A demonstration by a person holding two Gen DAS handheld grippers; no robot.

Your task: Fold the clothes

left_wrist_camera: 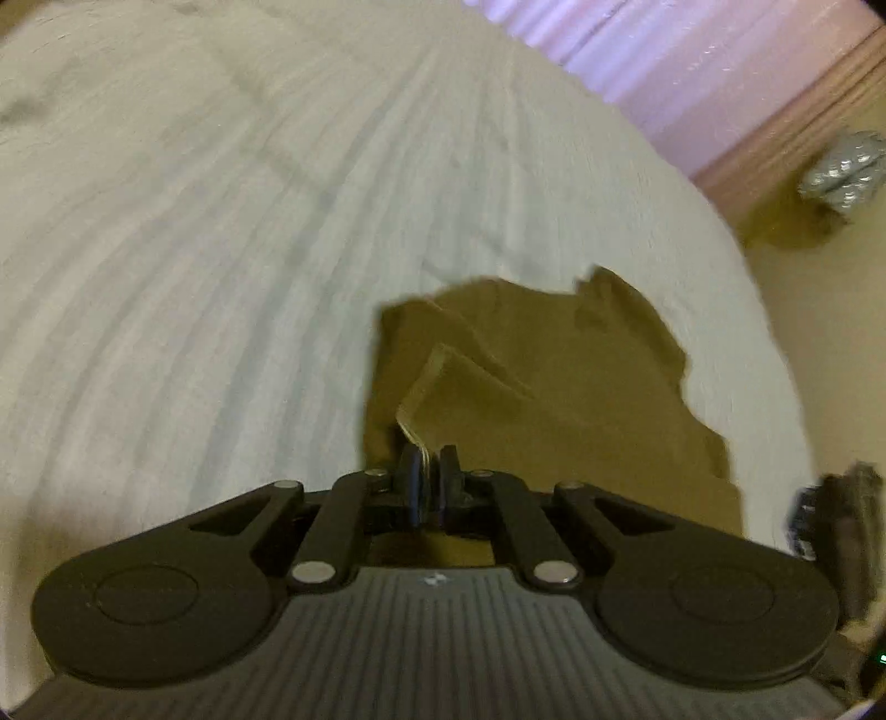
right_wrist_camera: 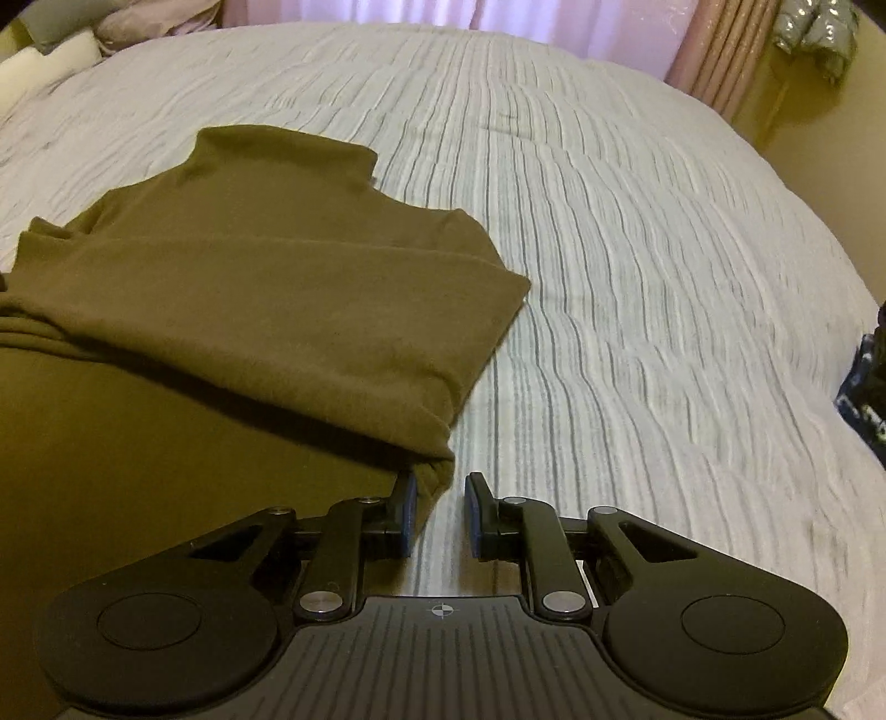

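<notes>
An olive-brown garment point(right_wrist_camera: 266, 299) lies on the striped white bedspread point(right_wrist_camera: 637, 249), one sleeve folded across its body. My right gripper point(right_wrist_camera: 440, 484) is open at the garment's near right corner; a fold of cloth sits just inside its left finger. In the left wrist view the same garment point(left_wrist_camera: 554, 399) hangs lifted and rumpled over the bedspread point(left_wrist_camera: 221, 249). My left gripper point(left_wrist_camera: 429, 459) is shut on a hemmed edge of it. That view is blurred by motion.
Pink curtains point(right_wrist_camera: 554, 16) hang behind the bed. A silvery jacket point(right_wrist_camera: 814, 27) hangs at the far right wall. Pillows point(right_wrist_camera: 50, 55) lie at the far left. A dark printed item point(right_wrist_camera: 869, 387) sits at the bed's right edge.
</notes>
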